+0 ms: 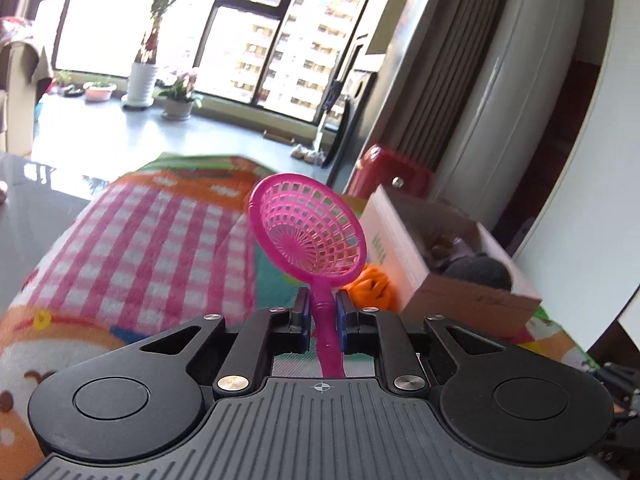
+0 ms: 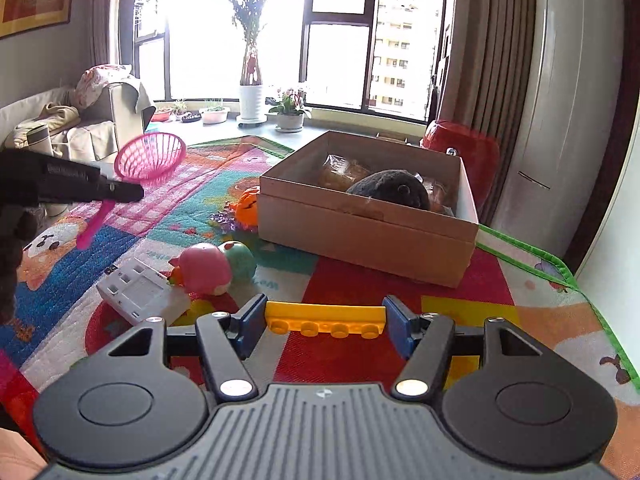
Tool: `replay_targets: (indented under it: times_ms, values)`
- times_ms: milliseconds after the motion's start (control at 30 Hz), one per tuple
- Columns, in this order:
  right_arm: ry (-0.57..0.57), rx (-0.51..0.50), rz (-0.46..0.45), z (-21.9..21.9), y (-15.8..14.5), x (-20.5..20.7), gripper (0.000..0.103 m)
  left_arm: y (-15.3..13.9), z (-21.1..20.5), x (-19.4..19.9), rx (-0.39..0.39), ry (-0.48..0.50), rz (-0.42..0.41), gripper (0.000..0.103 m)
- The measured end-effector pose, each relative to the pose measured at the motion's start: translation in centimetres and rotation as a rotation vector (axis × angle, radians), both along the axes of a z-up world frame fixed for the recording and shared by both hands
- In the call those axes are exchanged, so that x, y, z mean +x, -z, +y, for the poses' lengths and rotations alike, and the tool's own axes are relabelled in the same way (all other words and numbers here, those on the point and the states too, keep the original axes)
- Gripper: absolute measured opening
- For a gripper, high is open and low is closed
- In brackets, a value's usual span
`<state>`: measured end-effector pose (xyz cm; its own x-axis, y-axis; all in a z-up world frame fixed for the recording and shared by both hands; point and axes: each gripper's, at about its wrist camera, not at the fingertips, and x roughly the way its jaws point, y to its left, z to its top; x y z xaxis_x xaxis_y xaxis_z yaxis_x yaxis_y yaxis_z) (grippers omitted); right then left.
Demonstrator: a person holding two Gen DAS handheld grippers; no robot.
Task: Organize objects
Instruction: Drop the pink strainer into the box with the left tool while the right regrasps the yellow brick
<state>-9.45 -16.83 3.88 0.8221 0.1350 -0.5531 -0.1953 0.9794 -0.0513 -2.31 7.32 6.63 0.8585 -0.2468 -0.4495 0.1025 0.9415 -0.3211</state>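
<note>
My left gripper (image 1: 322,306) is shut on the handle of a pink plastic strainer (image 1: 308,228), held up above the colourful play mat; it also shows in the right wrist view (image 2: 150,156) at the left, with the left gripper (image 2: 120,192). My right gripper (image 2: 324,320) is shut on a yellow toy brick (image 2: 326,320), held endwise between the blue pads above the mat. A cardboard box (image 2: 360,236) stands ahead of it, with a dark plush toy (image 2: 390,188) and wrapped items inside. The box (image 1: 404,248) lies right of the strainer.
On the mat (image 2: 400,292) lie a white plastic device (image 2: 140,292), a pink toy (image 2: 206,268), a green egg toy (image 2: 242,260) and an orange toy (image 2: 248,208) by the box. A red stool (image 2: 464,148) stands behind the box. A sofa (image 2: 60,128) is at left.
</note>
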Motion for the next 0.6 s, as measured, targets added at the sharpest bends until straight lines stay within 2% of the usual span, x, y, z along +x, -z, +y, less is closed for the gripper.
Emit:
replay_targets:
  times_ms: [100,200,267,333,400,500,600]
  values:
    - [0.017,0.019,0.000,-0.7,0.2,-0.1,0.063,-3.7,-2.6,1.4,0.041,0.063,-0.089,0.015]
    - [0.037,0.027,-0.003,-1.4,0.2,-0.2,0.063,-6.5,-5.8,4.2,0.046,0.140,-0.145,0.015]
    - [0.049,0.031,-0.007,-1.9,0.2,-0.4,0.063,-7.5,-8.1,6.4,0.053,0.180,-0.189,0.016]
    - [0.064,0.032,-0.011,-2.3,0.2,-0.5,0.063,-7.3,-10.0,9.2,0.026,0.214,-0.211,0.016]
    - [0.078,0.031,-0.013,-2.7,0.2,-0.5,0.063,-5.7,-11.2,12.5,-0.023,0.228,-0.146,0.018]
    - [0.095,0.028,-0.020,-3.3,0.2,-0.6,0.063,-2.5,-11.8,15.7,-0.069,0.191,-0.010,0.019]
    - [0.107,0.025,-0.027,-3.8,0.3,-0.7,0.063,-0.8,-10.6,15.0,-0.079,0.154,-0.014,0.019]
